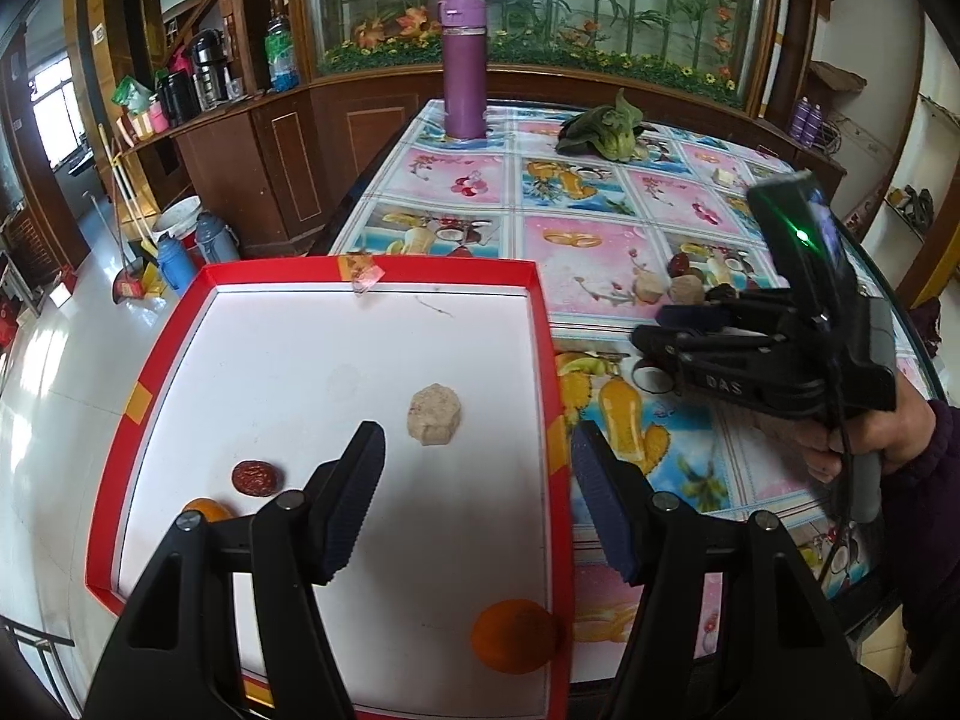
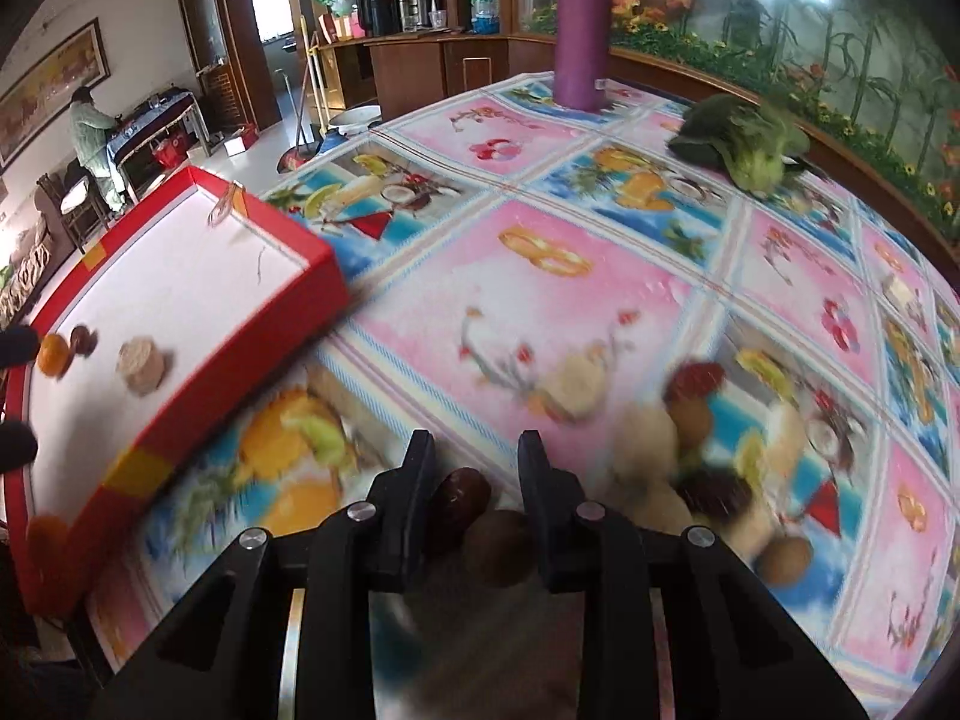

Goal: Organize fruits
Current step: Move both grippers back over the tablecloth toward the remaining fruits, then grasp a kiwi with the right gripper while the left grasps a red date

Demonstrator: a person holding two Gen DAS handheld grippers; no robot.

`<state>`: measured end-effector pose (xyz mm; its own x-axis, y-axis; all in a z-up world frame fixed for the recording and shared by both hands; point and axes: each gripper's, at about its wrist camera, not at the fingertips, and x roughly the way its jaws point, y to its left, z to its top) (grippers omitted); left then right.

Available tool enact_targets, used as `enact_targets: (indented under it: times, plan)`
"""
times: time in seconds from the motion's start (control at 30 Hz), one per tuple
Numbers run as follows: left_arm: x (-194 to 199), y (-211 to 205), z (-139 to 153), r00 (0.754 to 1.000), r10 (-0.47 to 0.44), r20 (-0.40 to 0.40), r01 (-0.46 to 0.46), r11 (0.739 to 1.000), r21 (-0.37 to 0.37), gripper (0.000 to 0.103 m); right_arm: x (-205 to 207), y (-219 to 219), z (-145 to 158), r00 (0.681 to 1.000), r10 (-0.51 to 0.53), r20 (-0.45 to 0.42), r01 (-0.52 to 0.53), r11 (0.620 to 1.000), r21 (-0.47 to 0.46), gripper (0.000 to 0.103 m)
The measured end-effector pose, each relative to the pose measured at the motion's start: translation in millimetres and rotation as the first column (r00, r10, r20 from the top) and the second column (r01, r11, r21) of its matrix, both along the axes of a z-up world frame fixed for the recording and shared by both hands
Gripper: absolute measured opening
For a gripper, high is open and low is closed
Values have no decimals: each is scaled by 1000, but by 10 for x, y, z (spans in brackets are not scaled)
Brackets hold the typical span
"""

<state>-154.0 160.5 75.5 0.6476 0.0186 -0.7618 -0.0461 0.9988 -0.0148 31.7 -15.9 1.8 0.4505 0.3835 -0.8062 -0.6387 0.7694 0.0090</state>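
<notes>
My red tray (image 1: 549, 360) already holds two oranges (image 1: 515, 635), a beige cake (image 1: 434, 414) and a red date (image 1: 257, 477). At two o'clock, a small pile (image 1: 684, 279) waits. My left gripper (image 1: 477, 501) gapes empty; my right gripper (image 2: 477, 501) brackets two brown fruits (image 2: 462, 507), grip unclear.

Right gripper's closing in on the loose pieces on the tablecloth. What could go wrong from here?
1. Two pieces, a dark date and a brown round fruit, sit between the right gripper fingers; closing may catch both or squeeze one out.
2. The red tray overhangs the table edge; a bump could tip it.
3. The orange rests against the tray wall and may roll.
</notes>
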Motion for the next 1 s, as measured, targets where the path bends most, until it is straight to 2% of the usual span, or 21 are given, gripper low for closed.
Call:
enact_targets:
  times: [0.17,0.23,0.33,0.4,0.53,0.67,0.8,0.97,1.0]
  plan:
    - [20,-303,3,996,-88,-4,88,996,20,67,-253,-495,13,999,-29,-17,30,1000,11,27]
    - [48,-482,-8,990,-141,-13,141,990,27,68,-330,-724,52,999,-40,-36,42,997,61,28]
    - [98,-757,-29,975,-222,-27,223,975,28,68,-440,-1057,159,997,-74,-37,78,987,140,44]
    - [142,-952,-62,962,-270,-42,271,962,30,68,-526,-1265,224,994,-112,-9,112,978,177,46]
    - [243,-1219,-165,944,-321,-75,324,946,26,68,-618,-1599,256,983,-181,-16,180,960,213,46]
    - [374,-1395,-232,933,-344,-103,347,938,10,68,-630,-1617,256,984,-178,-25,179,956,232,46]
    - [397,-1411,-221,939,-326,-108,329,944,6,68,-592,-1494,237,987,-157,-23,158,957,241,45]
    - [406,-1411,-246,942,-311,-123,316,949,24,68,-488,-1213,127,993,-112,-36,116,977,177,22]
    - [405,-1417,-254,941,-313,-125,318,948,25,68,-476,-1181,94,994,-104,-44,110,980,167,22]
